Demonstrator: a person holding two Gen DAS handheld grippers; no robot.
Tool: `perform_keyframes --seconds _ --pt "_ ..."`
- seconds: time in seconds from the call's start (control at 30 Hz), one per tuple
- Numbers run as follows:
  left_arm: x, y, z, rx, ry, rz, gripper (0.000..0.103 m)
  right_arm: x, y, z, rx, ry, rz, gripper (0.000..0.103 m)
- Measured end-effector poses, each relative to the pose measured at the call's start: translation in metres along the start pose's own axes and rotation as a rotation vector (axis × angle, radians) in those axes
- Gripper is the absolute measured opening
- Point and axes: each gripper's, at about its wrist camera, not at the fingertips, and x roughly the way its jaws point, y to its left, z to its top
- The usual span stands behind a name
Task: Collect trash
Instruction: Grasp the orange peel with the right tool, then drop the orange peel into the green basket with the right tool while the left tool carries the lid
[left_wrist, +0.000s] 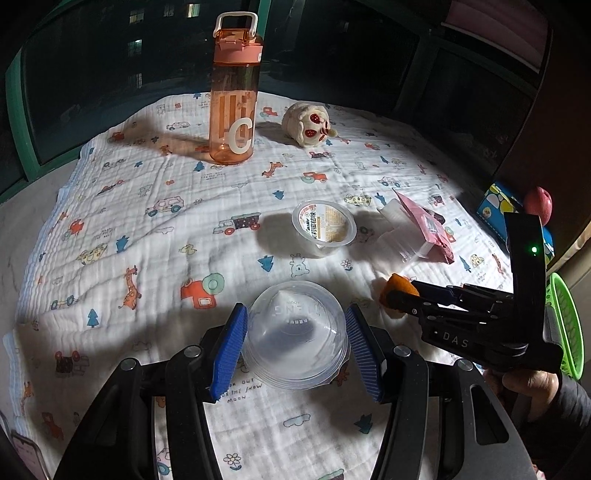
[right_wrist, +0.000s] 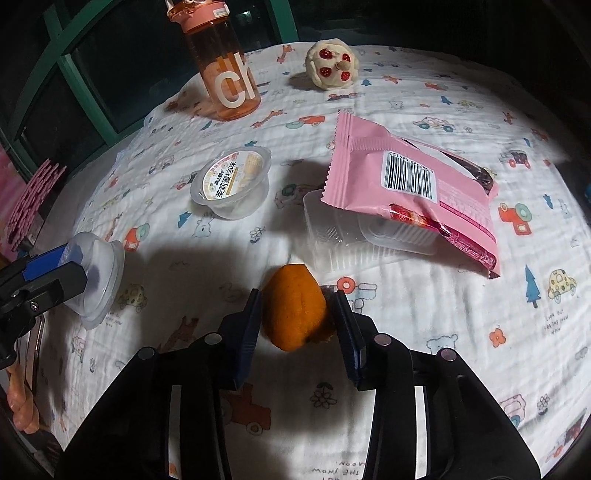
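Trash lies scattered over a white quilted cloth (left_wrist: 155, 258) printed with cartoon cars, giraffes and trees. Taking the tall orange transparent water bottle (left_wrist: 233, 92) with a pink lid as the landmark, standing upright at the far side of the cloth: a sealed clear plastic jelly cup (left_wrist: 324, 227) with a printed foil lid sits well in front of it, toward the cameras. Just right of that cup, a pink foil snack wrapper (right_wrist: 413, 184) with a barcode rests tilted on a clear ribbed plastic tray (right_wrist: 354, 236). A cream-coloured round plush toy (left_wrist: 308, 123) with red spots lies near the bottle, to its right.

Nearest the cameras, far in front of the bottle, the left gripper (left_wrist: 295, 343) has its blue-padded fingers pressed on either side of an empty clear plastic cup (left_wrist: 295, 332) turned on its side; the cup is clamped between them. To the right of this cup, the right gripper (right_wrist: 295, 314) has closed its jaws on a piece of orange peel (right_wrist: 293, 310), both pads touching the peel just above the cloth. A hand (left_wrist: 528, 387) in a dark sleeve holds the right gripper's handle. A green plastic basket (left_wrist: 567, 325) stands off the cloth's right edge.
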Motion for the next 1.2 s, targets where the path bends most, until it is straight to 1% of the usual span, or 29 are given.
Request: perform_keyframes --seconds 0.13,0.47,0.63,0.8,1.0,1.2 --pt "-0.002 -0.004 0.003 0.008 -0.007 -0.006 0.053 -0.009 -0.002 -0.004 0.013 -0.014 0.002 0.035" --pt "-0.007 -0.036 0.006 0.055 -0.022 -0.042 0.053 -0.054 -0.016 -0.017 0.068 -0.073 -0.005 0.034" --pt "-0.008 -0.067 0.008 0.104 -0.029 -0.076 0.053 -0.082 -0.030 -0.029 0.096 -0.110 -0.033 0.034" --pt "-0.009 -0.101 0.011 0.150 -0.038 -0.120 0.053 -0.114 -0.054 -0.042 0.142 -0.156 -0.068 0.034" --pt "-0.007 -0.144 0.015 0.213 -0.041 -0.172 0.053 -0.158 -0.091 -0.064 0.222 -0.217 -0.126 0.034" --pt "-0.005 -0.193 0.016 0.285 -0.035 -0.234 0.053 -0.203 -0.133 -0.090 0.304 -0.268 -0.212 0.034"
